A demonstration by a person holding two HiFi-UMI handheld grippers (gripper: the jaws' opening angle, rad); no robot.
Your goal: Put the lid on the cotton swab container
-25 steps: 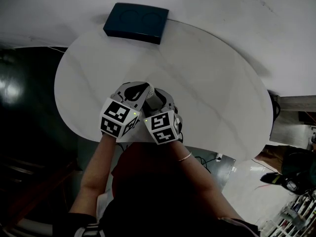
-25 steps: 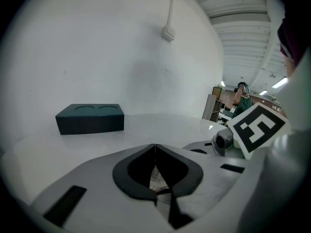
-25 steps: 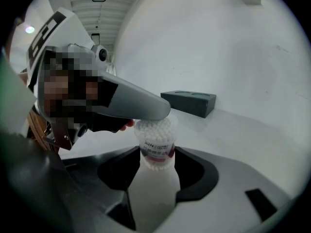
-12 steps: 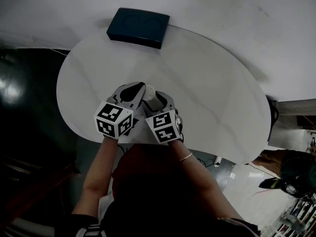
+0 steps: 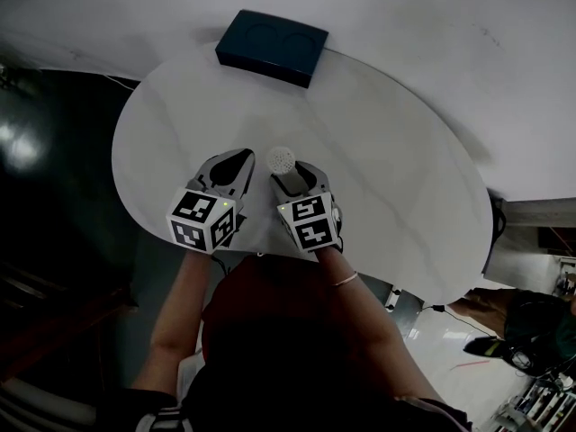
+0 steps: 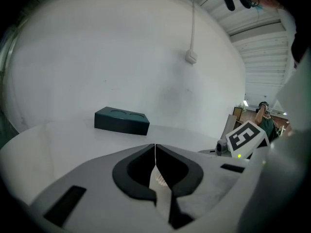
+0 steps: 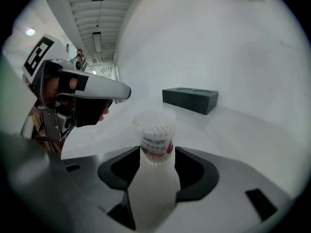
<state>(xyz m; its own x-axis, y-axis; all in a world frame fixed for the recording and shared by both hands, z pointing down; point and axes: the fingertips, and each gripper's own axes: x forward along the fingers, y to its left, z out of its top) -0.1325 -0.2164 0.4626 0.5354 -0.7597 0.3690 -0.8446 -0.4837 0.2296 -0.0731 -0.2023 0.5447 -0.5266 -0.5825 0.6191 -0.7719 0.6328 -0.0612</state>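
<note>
The cotton swab container [image 5: 281,159] is a small clear tub packed with white swabs, and its top is uncovered. It stands on the white table [image 5: 387,151], and my right gripper [image 5: 290,177] is shut on its lower half. In the right gripper view the container [image 7: 155,137] sits between the two jaws, touching both. My left gripper [image 5: 241,157] hovers just left of it, a little apart. Its jaws meet at the tips [image 6: 155,148], with a thin pale piece [image 6: 158,179] pinched between them that looks like the clear lid.
A dark teal box [image 5: 272,46] with two round recesses lies at the table's far edge, near the white wall. The table's near edge runs just under my hands. Dark floor lies to the left, and a cable hangs on the wall [image 6: 193,33].
My left gripper has drawn away to the left from over the container, so the swab-filled top now shows. The right gripper has stayed on the container and shifted slightly forward.
</note>
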